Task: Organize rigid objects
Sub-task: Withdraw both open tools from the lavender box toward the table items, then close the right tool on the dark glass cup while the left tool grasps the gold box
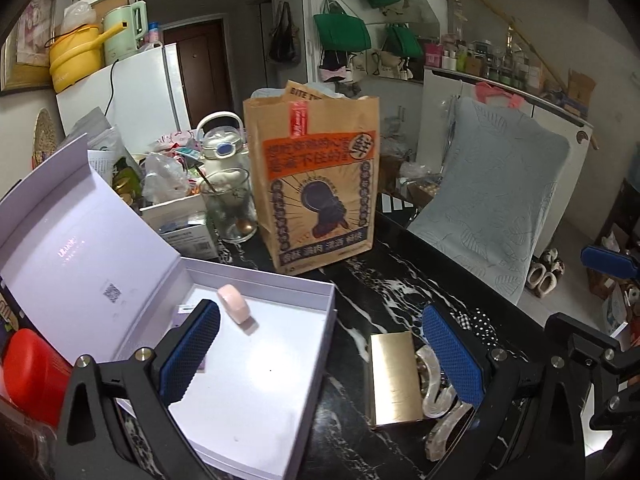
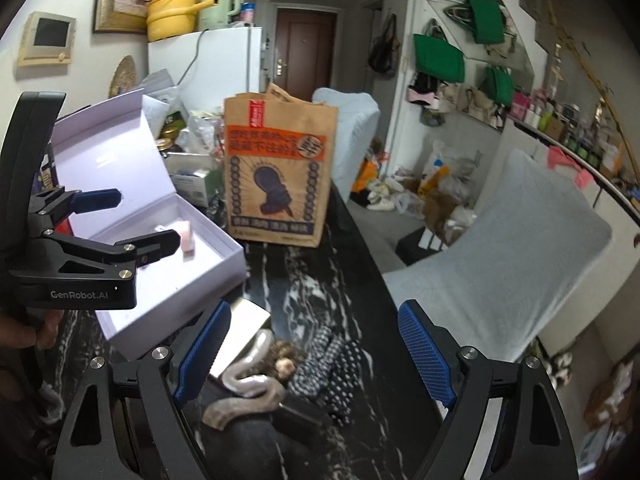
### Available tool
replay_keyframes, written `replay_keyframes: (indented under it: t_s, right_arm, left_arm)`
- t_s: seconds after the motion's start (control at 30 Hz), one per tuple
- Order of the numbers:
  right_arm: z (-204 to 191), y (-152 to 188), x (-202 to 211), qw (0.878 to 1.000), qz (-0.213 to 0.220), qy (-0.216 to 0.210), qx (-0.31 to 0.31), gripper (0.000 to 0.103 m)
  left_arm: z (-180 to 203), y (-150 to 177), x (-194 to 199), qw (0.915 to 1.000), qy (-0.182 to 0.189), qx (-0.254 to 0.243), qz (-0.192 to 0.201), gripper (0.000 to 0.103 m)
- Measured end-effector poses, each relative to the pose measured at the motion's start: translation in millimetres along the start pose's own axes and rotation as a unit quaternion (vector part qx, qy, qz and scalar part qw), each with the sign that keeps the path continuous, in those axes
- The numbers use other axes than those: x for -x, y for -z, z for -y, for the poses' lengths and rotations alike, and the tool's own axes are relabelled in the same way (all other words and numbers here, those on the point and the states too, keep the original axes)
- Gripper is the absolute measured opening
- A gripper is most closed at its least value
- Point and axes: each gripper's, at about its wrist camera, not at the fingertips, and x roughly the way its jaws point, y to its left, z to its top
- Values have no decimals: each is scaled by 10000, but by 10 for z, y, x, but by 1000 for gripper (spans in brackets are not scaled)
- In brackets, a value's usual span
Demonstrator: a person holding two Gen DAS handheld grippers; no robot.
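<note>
Both grippers' fingers spread wide, nothing between them. Left gripper [image 1: 320, 356] hangs over the white box [image 1: 280, 420] rim; right gripper [image 2: 316, 356] over the pearly hair claw [image 2: 248, 384]. Pink tape roll [image 1: 236, 304] sits inside box; gold case [image 1: 394, 380] just right of box, touching claw.

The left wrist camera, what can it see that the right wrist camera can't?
Only the left wrist view shows the glass jar with a spoon and a red thing beside the box. Only the right wrist view shows the fuzzy brown hair tie and the left tongs from the side, open over the box. Both show the open white box, the pink roll in it, the paper bag, the gold case and the pearly hair claw.
</note>
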Motion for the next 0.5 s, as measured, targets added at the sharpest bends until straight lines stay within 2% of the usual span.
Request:
replay_keyframes:
  t_s: [0.5]
  right_arm:
    - [301, 499, -66, 9993, -157, 71, -319, 86]
  left_arm:
    - [428, 297, -317, 9980, 341, -236, -467, 103]
